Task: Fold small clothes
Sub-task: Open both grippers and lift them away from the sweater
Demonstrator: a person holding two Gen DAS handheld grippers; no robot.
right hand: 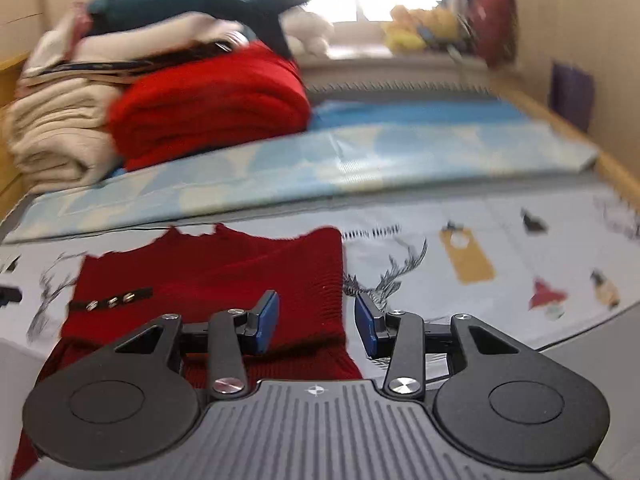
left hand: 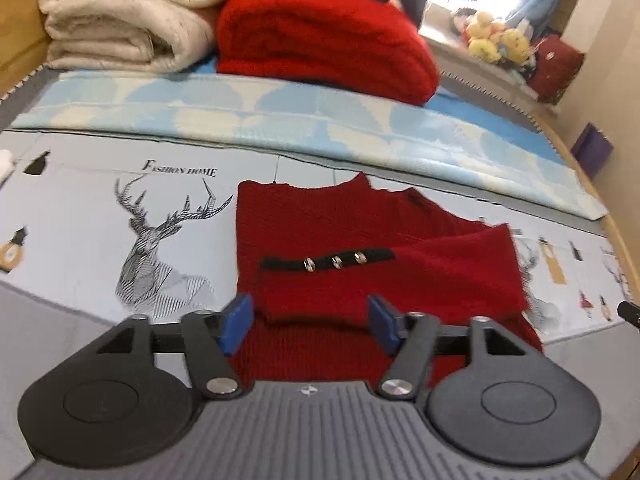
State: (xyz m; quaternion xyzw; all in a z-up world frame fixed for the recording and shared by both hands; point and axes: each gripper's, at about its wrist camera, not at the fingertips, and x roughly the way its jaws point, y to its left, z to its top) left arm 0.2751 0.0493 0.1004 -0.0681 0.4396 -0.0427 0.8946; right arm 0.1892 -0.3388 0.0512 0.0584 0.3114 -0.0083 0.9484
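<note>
- The left tongs (left hand: 310, 322) stand wide, blue pads clear of the cloth, nothing between them; they hover above the near part of the dark red knitted sweater (left hand: 352, 236).
- That sweater lies flat on the pale printed bed sheet (left hand: 80, 216), neckline away from the cameras, one sleeve folded across the chest, its black cuff strip with three metal buttons (left hand: 332, 261) lying level.
- The right tongs (right hand: 316, 322) are partly parted and empty, straddling the garment's right edge from above.
- Judgement: the sleeve fold looks done and both tongs seem released; the next move likely calls for pinching the hem corners nearest the cameras and carrying them up towards the collar.
- Readable print on the sheet, above a line-drawn stag (left hand: 160, 236): "FASHION HOME" (left hand: 180, 169). Other lettering in the right wrist view is too blurred.
</note>
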